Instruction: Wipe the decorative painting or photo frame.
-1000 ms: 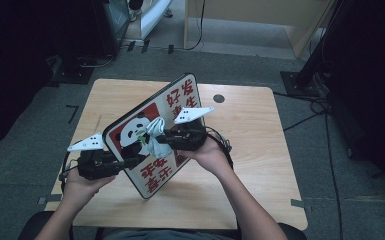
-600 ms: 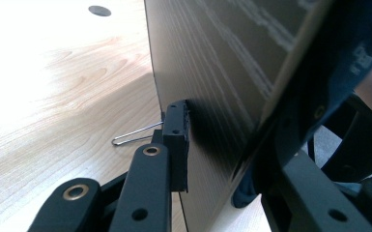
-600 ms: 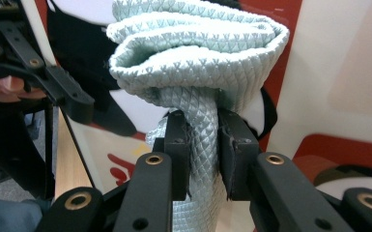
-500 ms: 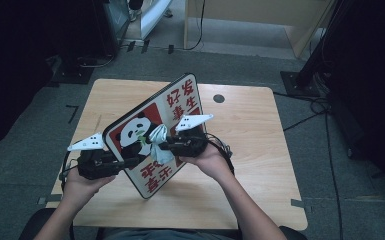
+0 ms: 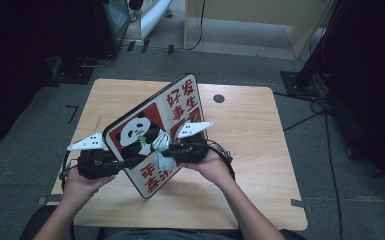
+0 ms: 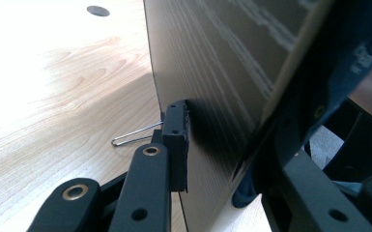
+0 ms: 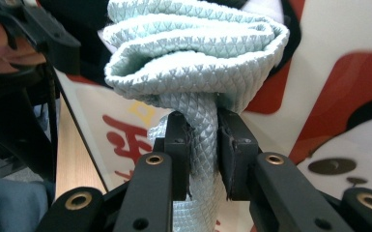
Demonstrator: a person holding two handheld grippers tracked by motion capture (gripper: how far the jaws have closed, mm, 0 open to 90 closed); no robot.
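Observation:
A tilted sign board (image 5: pixel 180 107) with a panda picture and red characters stands on one corner on the wooden table (image 5: pixel 250 130). My left gripper (image 5: pixel 130 161) is shut on the board's lower left edge; in the left gripper view the dark back of the board (image 6: pixel 222 72) runs between the jaws of that gripper (image 6: pixel 227 159). My right gripper (image 5: pixel 166 152) is shut on a bunched pale blue cloth (image 5: pixel 161 150), which is pressed to the board's face beside the panda. In the right gripper view the cloth (image 7: pixel 198 48) bulges above the right gripper (image 7: pixel 204 140), against the board (image 7: pixel 338 63).
A thin bent wire (image 6: pixel 135 135) lies on the table behind the board. A round hole (image 5: pixel 218 98) sits near the table's far edge. Dark stands and cables (image 5: pixel 320 100) crowd the floor to the right. The table has bare wood right of the board.
My right gripper has slid the cloth a little down the board's face, toward the person. The left gripper and the board have stayed where they were.

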